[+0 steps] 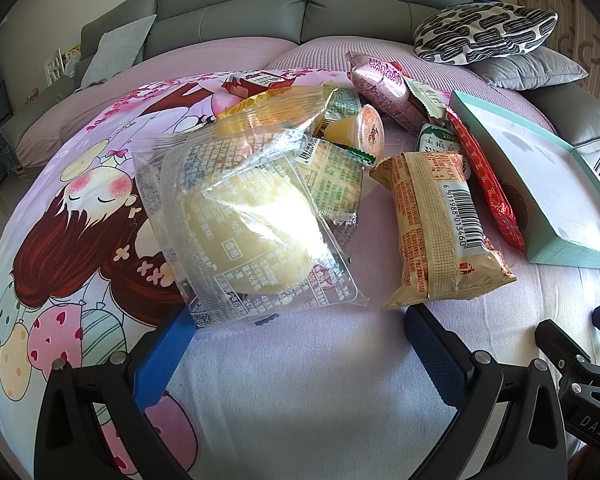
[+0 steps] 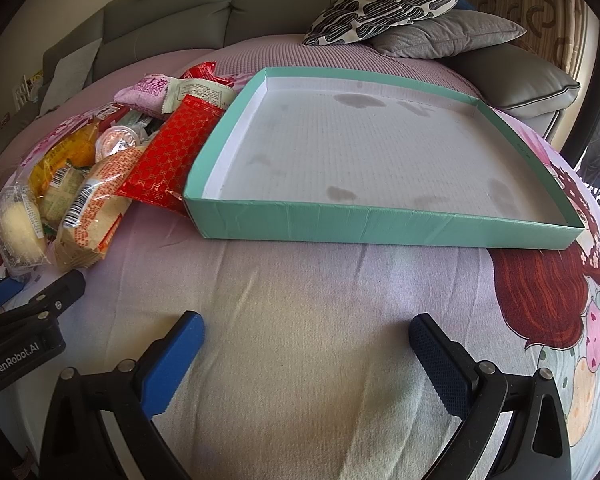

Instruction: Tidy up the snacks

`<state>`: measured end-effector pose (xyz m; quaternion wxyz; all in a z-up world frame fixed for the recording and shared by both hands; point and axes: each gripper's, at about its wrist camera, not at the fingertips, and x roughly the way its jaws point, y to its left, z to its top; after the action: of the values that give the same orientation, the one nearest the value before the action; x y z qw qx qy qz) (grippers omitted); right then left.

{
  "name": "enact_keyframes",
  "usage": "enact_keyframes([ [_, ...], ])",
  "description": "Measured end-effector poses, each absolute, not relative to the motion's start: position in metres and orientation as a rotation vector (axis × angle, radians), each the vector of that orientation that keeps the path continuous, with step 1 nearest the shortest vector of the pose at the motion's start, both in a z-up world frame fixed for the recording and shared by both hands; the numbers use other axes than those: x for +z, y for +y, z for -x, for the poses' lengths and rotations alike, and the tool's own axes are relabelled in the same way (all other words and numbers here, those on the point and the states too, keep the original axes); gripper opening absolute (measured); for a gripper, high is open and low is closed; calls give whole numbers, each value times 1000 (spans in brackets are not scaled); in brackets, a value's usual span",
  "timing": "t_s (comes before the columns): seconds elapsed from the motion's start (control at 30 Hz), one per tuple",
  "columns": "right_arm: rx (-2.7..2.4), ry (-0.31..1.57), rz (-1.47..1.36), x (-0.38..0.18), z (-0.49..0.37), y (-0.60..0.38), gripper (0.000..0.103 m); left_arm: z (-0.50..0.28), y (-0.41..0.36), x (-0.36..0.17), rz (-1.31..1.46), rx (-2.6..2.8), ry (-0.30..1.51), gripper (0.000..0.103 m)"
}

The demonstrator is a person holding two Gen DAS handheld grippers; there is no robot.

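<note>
Left wrist view: the left gripper (image 1: 300,332) is spread wide and holds nothing, just short of a clear bread packet (image 1: 244,224); more snacks, among them an orange wafer pack (image 1: 440,224) and a long red packet (image 1: 486,176), lie heaped left of the teal box (image 1: 572,248). Right wrist view: the right gripper (image 2: 306,344) is likewise spread and empty, near the teal box (image 2: 380,224); the box holds nothing, the red packet (image 2: 172,160) touches its left wall, so sorting appears not yet begun and every snack is left to move.
</note>
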<state>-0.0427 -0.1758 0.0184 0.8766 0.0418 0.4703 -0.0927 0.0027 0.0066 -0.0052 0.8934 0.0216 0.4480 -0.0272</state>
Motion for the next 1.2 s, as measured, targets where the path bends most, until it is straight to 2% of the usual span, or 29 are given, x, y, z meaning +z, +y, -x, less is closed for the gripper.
enact_keyframes([
  [1.2, -198, 978, -83, 18, 45, -173, 103, -2, 7, -5, -44, -57, 929, 103],
])
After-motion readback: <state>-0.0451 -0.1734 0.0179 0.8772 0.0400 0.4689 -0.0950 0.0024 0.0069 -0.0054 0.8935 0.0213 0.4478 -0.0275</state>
